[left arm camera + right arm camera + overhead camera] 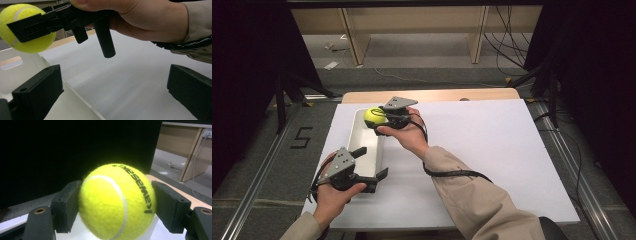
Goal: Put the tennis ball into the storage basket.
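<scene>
A yellow tennis ball [374,116] hangs over the far end of a long white tray [371,155], clamped between the jaws of my right gripper [379,118]. In the right gripper view the ball [117,202] sits squeezed between both black pads. The left gripper view shows the same ball [26,35] at upper left, held by the right gripper [27,27] and a hand. My left gripper [373,162] stands open at the tray's near end, one jaw over the tray's inside and one past its right wall, with nothing between its jaws [112,92].
The tray [75,100] lies on a white sheet [472,150] that covers a wooden table. Floor rails run along both sides, with cables and wooden furniture legs beyond the far edge.
</scene>
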`<state>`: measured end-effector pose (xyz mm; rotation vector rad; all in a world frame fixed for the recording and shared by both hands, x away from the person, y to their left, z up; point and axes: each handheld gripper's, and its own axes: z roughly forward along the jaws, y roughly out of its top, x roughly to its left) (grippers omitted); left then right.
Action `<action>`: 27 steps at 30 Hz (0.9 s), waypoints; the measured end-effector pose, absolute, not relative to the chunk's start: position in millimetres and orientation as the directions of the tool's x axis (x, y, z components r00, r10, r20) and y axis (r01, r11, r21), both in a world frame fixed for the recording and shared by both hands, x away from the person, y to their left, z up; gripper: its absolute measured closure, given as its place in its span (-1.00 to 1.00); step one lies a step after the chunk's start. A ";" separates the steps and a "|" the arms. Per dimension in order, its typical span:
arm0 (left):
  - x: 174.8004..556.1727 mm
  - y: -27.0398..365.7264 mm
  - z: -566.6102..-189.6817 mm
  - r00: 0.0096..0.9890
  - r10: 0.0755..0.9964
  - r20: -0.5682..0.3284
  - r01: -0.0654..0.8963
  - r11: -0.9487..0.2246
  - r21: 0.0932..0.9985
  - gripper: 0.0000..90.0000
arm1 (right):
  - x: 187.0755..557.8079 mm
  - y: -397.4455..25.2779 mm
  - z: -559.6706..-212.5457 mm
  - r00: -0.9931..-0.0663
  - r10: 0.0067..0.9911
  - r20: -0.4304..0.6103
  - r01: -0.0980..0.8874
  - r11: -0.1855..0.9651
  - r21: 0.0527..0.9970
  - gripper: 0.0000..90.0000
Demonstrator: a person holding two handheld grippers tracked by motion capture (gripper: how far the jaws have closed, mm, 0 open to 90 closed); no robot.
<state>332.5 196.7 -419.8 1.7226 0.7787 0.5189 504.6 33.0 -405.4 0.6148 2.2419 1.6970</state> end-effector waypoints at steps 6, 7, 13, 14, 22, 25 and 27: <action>332.5 196.9 -419.7 0.685 0.727 -0.047 0.237 -0.161 0.958 -1.00 | 504.7 36.2 -405.2 -0.877 0.478 0.047 0.175 0.227 0.958 -0.39; 332.5 196.9 -419.6 0.686 0.726 -0.047 0.236 -0.161 0.958 -1.00 | 504.8 37.3 -405.4 -0.878 0.477 0.049 0.176 0.225 0.958 -0.39; 332.5 196.9 -419.6 0.686 0.726 -0.047 0.236 -0.161 0.958 -1.00 | 505.2 39.6 -405.9 -0.879 0.475 0.049 0.177 0.230 0.957 -0.39; 332.5 196.9 -419.6 0.686 0.726 -0.047 0.236 -0.161 0.958 -1.00 | 505.2 39.6 -405.9 -0.879 0.475 0.049 0.177 0.230 0.957 -0.39; 332.4 196.8 -419.6 0.686 0.726 -0.047 0.236 -0.161 0.958 -1.00 | 505.6 42.4 -406.6 -0.881 0.471 0.050 0.177 0.230 0.957 -0.39; 332.5 196.9 -419.5 0.688 0.725 -0.045 0.234 -0.163 0.959 -1.00 | 505.2 43.7 -407.5 -0.883 0.466 0.050 0.178 0.234 0.956 -0.39; 332.5 196.8 -419.7 0.686 0.726 -0.047 0.236 -0.161 0.958 -1.00 | 505.2 44.3 -407.8 -0.883 0.466 0.050 0.177 0.234 0.956 -0.39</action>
